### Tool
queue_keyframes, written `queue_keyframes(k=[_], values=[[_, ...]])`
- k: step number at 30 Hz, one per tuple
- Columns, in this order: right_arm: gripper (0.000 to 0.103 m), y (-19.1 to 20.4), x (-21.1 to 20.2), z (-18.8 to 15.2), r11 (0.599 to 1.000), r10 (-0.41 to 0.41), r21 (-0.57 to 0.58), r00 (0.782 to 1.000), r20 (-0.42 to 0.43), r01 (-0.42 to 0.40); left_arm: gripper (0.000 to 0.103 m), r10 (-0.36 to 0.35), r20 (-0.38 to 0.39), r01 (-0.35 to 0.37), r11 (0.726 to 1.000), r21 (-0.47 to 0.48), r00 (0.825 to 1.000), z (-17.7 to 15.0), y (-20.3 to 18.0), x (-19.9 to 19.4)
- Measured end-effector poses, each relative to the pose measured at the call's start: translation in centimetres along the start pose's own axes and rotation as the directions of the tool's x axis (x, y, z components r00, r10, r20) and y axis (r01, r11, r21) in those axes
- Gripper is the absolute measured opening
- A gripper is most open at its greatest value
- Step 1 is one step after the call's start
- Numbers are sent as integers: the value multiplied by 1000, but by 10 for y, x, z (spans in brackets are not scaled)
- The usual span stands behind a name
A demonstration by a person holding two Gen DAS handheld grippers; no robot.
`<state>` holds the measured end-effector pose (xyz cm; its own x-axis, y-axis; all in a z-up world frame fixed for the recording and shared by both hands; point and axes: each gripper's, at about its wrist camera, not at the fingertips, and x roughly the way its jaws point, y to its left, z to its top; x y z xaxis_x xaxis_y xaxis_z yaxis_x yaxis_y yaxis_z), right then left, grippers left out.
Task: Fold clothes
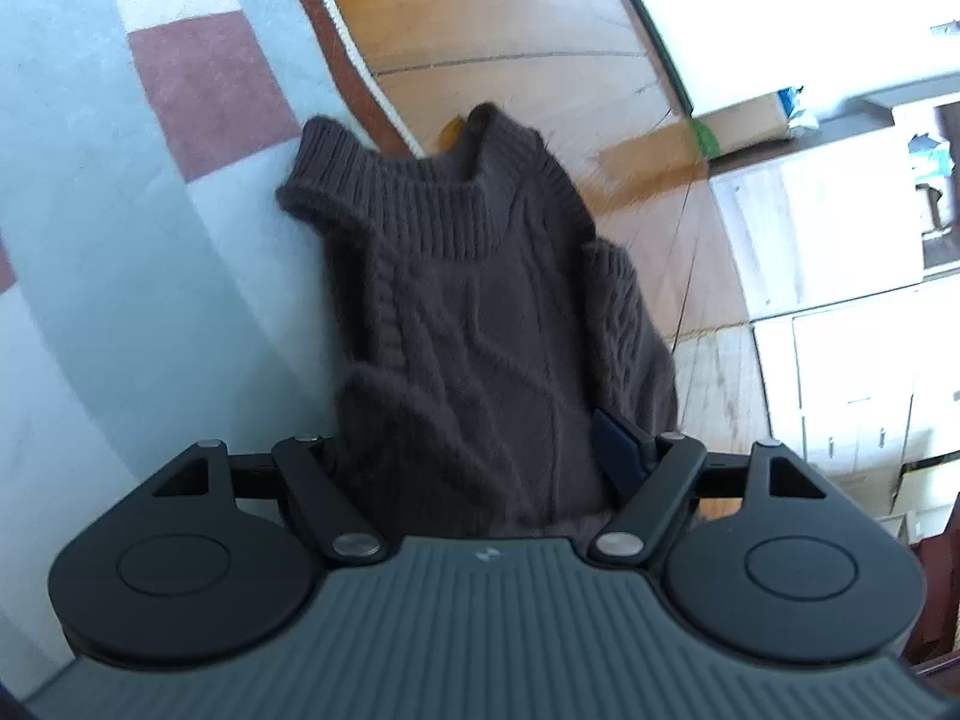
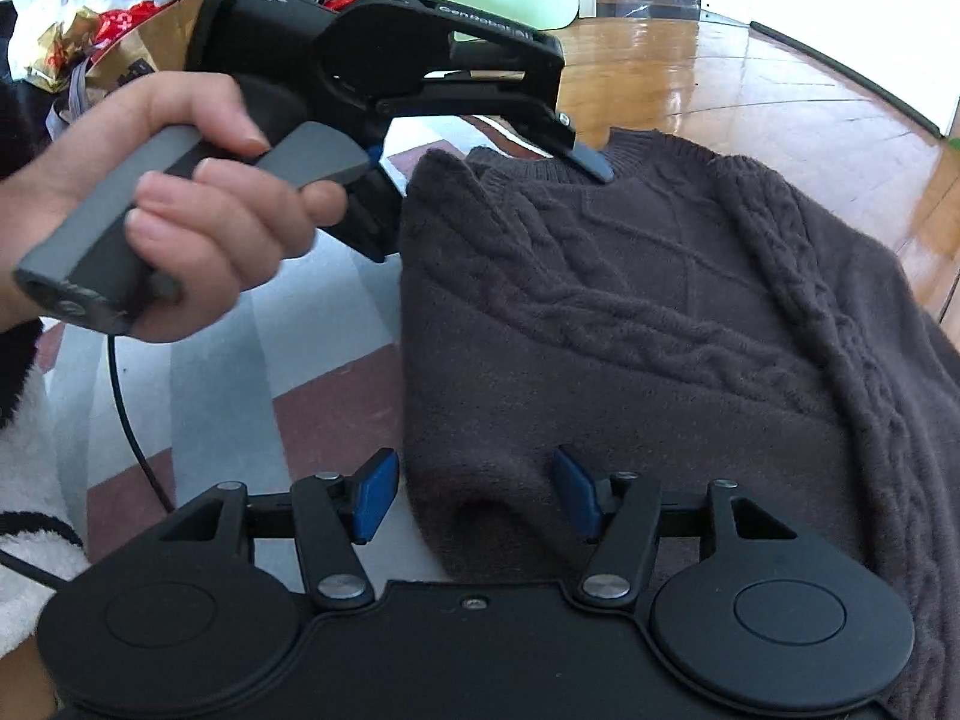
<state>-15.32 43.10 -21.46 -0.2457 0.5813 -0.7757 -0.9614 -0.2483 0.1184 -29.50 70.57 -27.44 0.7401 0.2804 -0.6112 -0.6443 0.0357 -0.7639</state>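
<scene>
A dark brown cable-knit sweater [image 1: 480, 312] lies folded on a patterned rug, collar away from me. In the left wrist view it fills the gap of my left gripper [image 1: 474, 441]: the jaws stand wide, one blue pad [image 1: 618, 444] sits at the knit's right edge and the other is hidden under the fabric. The right wrist view shows a hand [image 2: 198, 210] holding that gripper, its blue fingertip [image 2: 591, 163] over the collar. My right gripper [image 2: 474, 495] is open around the sweater's [image 2: 630, 330] near folded corner, and its left pad [image 2: 375, 495] stands clear of the knit.
The rug [image 1: 150, 240] has grey, white and red-brown blocks and ends at a polished wooden floor [image 1: 510, 30]. A cardboard box [image 1: 744, 120] and white cabinets [image 1: 840, 360] stand beyond. Bags and clutter [image 2: 90, 30] sit far left; a black cable [image 2: 129, 420] trails across the rug.
</scene>
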Motion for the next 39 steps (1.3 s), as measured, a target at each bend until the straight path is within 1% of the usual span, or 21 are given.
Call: queue_keyframes(k=[3,5,6,8,10,12,16,17,18,20,21,22,24,27,29,30,31,33,35,37,39], values=[[64,-9,-4,-2,996,38,74,999,9,-39,71,32,-6,-31,991,128,999,-2,-14,7],[62,-16,-12,2,992,64,112,998,13,-65,15,152,20,-151,941,304,988,-8,-34,14],[61,-23,-21,4,986,74,144,996,47,-80,11,200,38,-199,907,370,979,-13,-41,17],[61,-41,-43,8,970,61,225,989,133,-90,10,186,53,-192,903,384,981,-16,-46,16],[61,-55,-61,12,968,-53,250,983,178,6,9,136,52,-146,912,383,989,-14,-49,9],[61,-59,-66,15,967,-221,161,965,142,198,9,119,66,-136,900,413,991,-15,-58,5],[61,-93,-76,7,920,-362,188,928,82,343,8,31,58,-56,869,492,998,-22,-88,1],[61,-105,-82,5,908,-373,231,925,72,349,8,-10,34,-10,843,538,999,-28,-103,-2],[61,-117,-88,2,895,-380,280,923,65,349,8,-55,-11,50,785,617,998,-39,-124,-7],[60,-139,-112,-13,858,-368,419,925,96,297,7,-121,-88,144,615,776,989,-76,-172,-13],[58,-148,-126,-23,831,-375,481,920,113,280,7,-131,-146,195,572,797,980,-95,-189,-8],[58,-151,-139,-34,798,-424,516,898,116,310,8,-131,-201,240,534,811,971,-114,-205,-2],[60,-153,-163,-59,742,-509,553,855,97,379,10,-40,-265,244,536,808,964,-146,-213,28],[60,-158,-180,-95,699,-517,585,856,17,411,22,136,-308,181,569,802,942,-185,-194,74],[60,-162,-189,-112,668,-527,614,850,-9,421,29,202,-307,166,516,841,930,-200,-190,81],[60,-163,-190,-116,666,-514,630,858,-1,400,35,205,-311,180,486,855,928,-203,-194,76],[60,-165,-192,-120,662,-501,646,865,7,379,53,208,-315,194,456,869,926,-205,-198,72],[60,-166,-195,-123,666,-470,670,882,35,329,60,213,-324,220,400,890,922,-210,-205,62],[60,-167,-192,-119,683,-435,678,897,79,272,60,195,-357,250,424,871,914,-204,-206,45],[61,-169,-187,-112,701,-373,688,919,130,188,60,122,-407,308,472,826,905,-189,-205,19],[61,-171,-181,-104,714,-286,696,940,187,79,60,45,-412,335,505,795,910,-168,-198,-9]])
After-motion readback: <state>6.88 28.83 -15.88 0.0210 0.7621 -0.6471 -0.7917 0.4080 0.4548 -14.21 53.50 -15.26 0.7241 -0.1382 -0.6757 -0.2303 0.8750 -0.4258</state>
